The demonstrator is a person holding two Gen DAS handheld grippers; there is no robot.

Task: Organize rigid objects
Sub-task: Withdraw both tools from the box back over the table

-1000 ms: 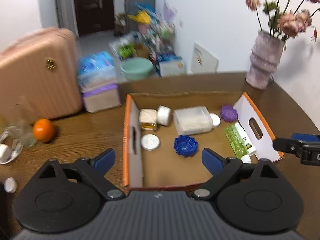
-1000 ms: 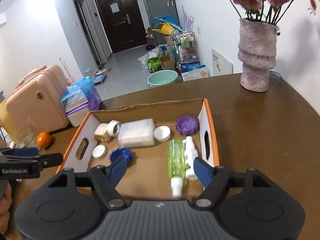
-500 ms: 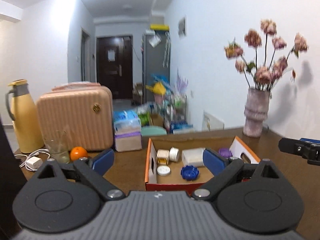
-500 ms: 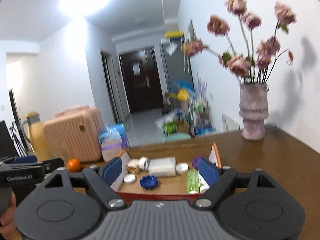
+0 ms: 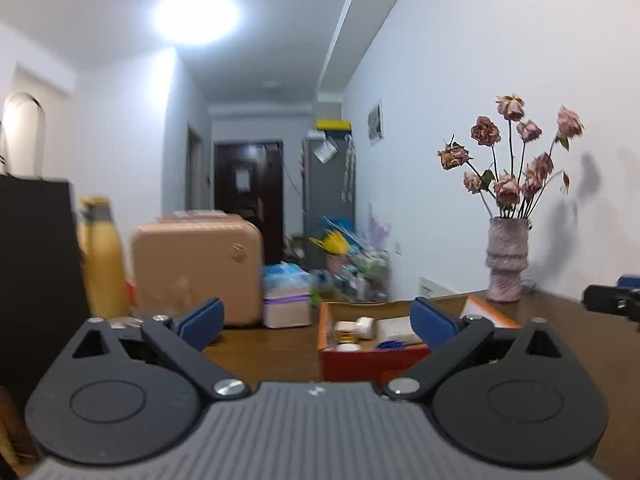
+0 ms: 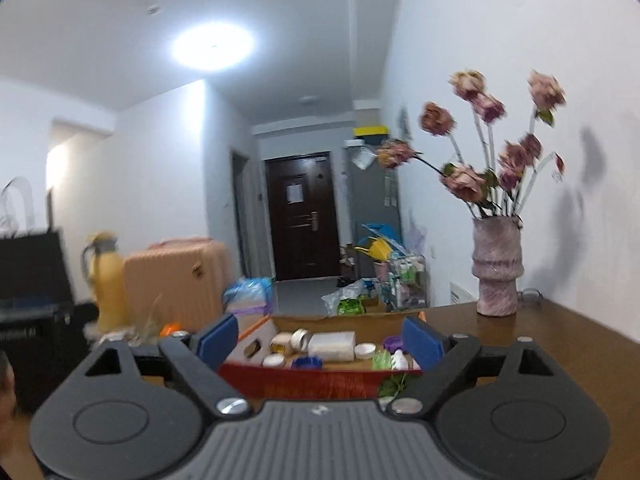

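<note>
Right wrist view: right tool (image 6: 320,338) level and low over the near edge of the table (image 6: 560,344), jaws opening wide, nothing gripped — only the cardboard box (image 6: 320,382) seen beyond the blue pads. Inside the box: a white rectangular container (image 6: 332,345), a roll of tape (image 6: 301,338), a white lid (image 6: 364,351), a blue cap (image 6: 306,362), a purple cap (image 6: 392,344) and a green bottle (image 6: 382,360) lying flat toward the right wall. Left wrist view: left tool (image 5: 316,320) likewise level, jaws opening to near their widest, empty, with the same box (image 5: 372,362) ahead and slightly right, standing mid-table toward the far edge. A second ago both cameras looked down into the box from close above; now both sit back and low, box smaller and seen from its red front side, contents lying as before. Likely meaning: items delivered, both tools withdrawn and released, sorting at or near its end. Pink vase (image 6: 497,268) of dried flowers toward the far right corner, well apart from the box. Yellow flask (image 5: 102,256) and peach suitcase (image 5: 196,270) at the left, beyond the table's left edge or near it — hard to tell which.
</note>
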